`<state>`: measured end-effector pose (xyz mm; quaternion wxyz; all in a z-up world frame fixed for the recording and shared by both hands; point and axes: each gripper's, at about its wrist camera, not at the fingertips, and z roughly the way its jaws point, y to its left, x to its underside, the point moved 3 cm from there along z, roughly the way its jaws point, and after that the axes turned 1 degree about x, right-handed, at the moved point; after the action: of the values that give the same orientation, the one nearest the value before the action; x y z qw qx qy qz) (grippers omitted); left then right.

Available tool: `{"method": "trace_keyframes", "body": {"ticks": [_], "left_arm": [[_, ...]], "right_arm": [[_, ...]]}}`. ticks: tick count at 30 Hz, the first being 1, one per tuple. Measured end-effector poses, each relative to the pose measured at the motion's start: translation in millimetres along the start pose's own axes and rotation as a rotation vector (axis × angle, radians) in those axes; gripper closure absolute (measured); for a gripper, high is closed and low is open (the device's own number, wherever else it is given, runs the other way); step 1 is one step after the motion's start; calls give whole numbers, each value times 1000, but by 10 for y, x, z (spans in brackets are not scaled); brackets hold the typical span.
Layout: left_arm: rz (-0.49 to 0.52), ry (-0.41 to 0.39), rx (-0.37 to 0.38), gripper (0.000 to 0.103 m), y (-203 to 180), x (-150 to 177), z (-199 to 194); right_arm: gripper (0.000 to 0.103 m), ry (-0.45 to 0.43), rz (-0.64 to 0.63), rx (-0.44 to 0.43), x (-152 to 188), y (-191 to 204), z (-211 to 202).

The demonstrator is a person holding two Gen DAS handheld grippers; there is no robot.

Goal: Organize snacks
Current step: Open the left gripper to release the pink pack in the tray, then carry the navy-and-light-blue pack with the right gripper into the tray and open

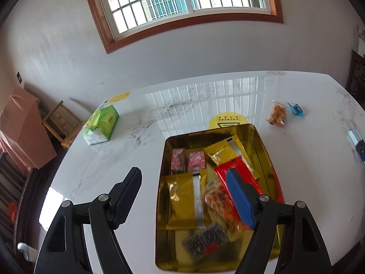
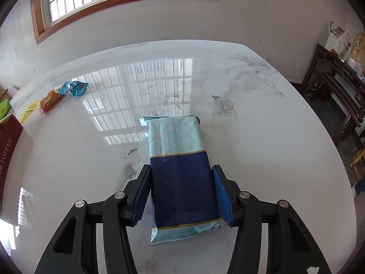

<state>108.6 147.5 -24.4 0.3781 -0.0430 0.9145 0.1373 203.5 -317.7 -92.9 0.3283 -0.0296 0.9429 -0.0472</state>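
We see the left gripper (image 1: 182,196) built from matte black linkage arms with triangular cut-outs, each joint capped by a round silver screw. Its fingers (image 1: 239,199) wear blue ribbed pads. We see the right gripper (image 2: 180,196) of the same make: black arms, silver screws, blue ridged pads (image 2: 222,196) with toothed edges.

Left claw (image 1: 182,196) of black plastic with blue ribbed pads, jaws spread wide and holding nothing, pointing forward and tilted downward, right claw (image 2: 180,196) of the same build, jaws partly apart, a pad on each side of a wrapped packet, contact unclear
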Motion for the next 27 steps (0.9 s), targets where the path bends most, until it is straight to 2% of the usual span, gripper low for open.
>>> {"method": "trace_keyframes", "body": {"ticks": [6, 15, 27], "left_arm": [[29, 0, -12, 26, -58, 114, -144], [2, 23, -6, 26, 1, 219, -202], [-69, 58, -8, 26, 243, 441, -204]], "right_arm": [[54, 11, 38, -44, 58, 40, -76], [57, -5, 56, -131, 36, 293, -305], [57, -78, -69, -327, -168, 1383, -850]]}}
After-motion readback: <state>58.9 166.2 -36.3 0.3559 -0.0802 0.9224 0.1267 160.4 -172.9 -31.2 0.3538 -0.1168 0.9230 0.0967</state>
